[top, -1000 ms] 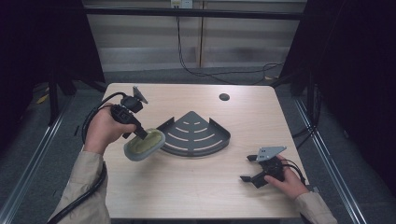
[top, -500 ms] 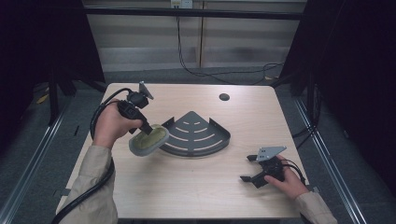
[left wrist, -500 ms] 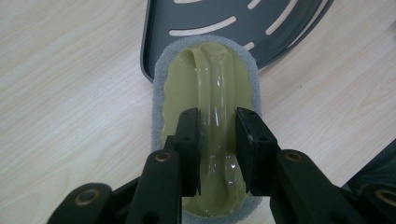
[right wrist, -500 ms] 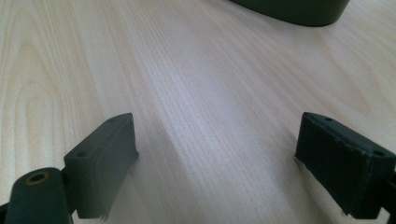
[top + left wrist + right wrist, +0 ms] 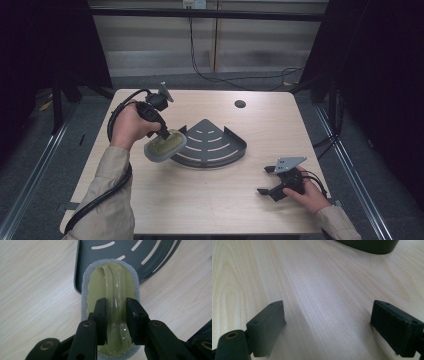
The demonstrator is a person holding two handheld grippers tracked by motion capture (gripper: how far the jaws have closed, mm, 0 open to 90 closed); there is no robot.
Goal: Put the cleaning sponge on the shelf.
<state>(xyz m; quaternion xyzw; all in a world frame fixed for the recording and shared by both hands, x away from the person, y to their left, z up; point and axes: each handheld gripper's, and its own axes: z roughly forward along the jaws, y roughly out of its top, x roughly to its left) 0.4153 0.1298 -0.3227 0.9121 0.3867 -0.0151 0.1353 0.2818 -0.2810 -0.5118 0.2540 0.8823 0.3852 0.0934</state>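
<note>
High view has my left gripper [image 5: 167,136] carrying the oval scrubbing pad with its olive-green plastic back and grey sponge rim [image 5: 165,146]. Over the last second it has travelled from the bare table beside the rack to the rack's near left corner, a touch higher than before. I read that as the carry nearly done: the pad now hangs half over the dark grey quarter-round metal corner rack with slotted floor [image 5: 210,145], and lowering it inside looks like the next move.

In the left gripper view the jaws are closed tight on the translucent ridge handle [image 5: 116,292] that runs along the pad's back, one pad on each side of it. The sponge's far end lies ahead of the jaws, over the rack's straight wall.

My right gripper [image 5: 274,181] rests on the pale wood table [image 5: 200,200], well to the right of the rack, its jaws spread wide with nothing between them.

Count: one scrubbing pad, one rack, two grippers, one small dark hole [image 5: 240,104] in the tabletop beyond the rack.
</note>
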